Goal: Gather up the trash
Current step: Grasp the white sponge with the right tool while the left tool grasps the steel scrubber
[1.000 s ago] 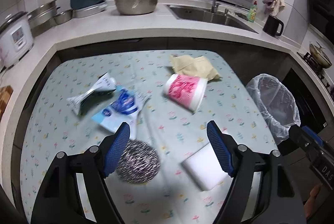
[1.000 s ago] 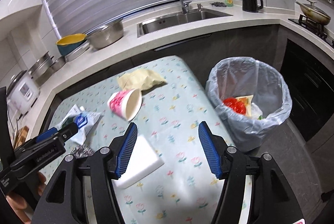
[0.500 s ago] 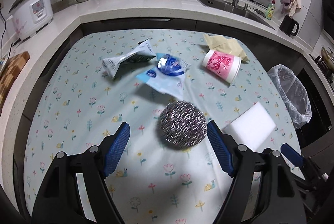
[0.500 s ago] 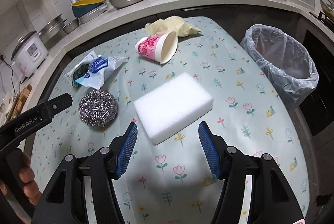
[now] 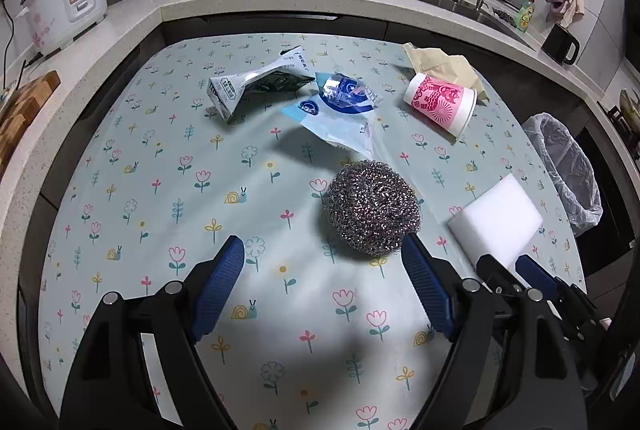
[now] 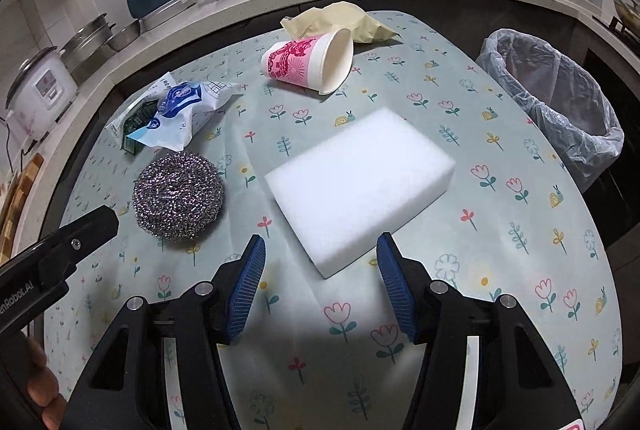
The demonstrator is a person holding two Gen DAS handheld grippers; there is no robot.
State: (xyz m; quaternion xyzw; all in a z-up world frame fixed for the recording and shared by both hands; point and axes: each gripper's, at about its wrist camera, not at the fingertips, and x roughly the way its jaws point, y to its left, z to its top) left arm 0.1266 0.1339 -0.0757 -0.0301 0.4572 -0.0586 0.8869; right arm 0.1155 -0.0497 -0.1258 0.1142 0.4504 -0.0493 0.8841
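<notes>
On floral tablecloth (image 5: 160,189): scattered trash, both grippers wide open, holding nothing.
Beside table edge, clear-lined waste bin (image 6: 560,97); white rectangular sponge (image 6: 360,181) ahead of right gripper (image 6: 320,278); steel-wool scourer (image 5: 372,207) near left gripper (image 5: 324,282); pink paper cup (image 5: 440,103) tipped over; blue-white wrapper (image 5: 344,113) just beside scourer.

1. Table (image 5: 132,213) covered with pale green floral cloth; sits inside U of kitchen counter
2. Steel wool scourer (image 5: 373,206) near middle; white sponge block (image 6: 360,185) just beside it, apart
3. Blue-white plastic wrapper (image 5: 340,113) behind scourer; its far corner overlaps a crumpled green-white packet (image 5: 256,85)
4. Pink-patterned paper cup (image 5: 440,103) on its side, mouth toward the bin side of the table; beige crumpled bag (image 5: 440,59) behind it, touching
</notes>
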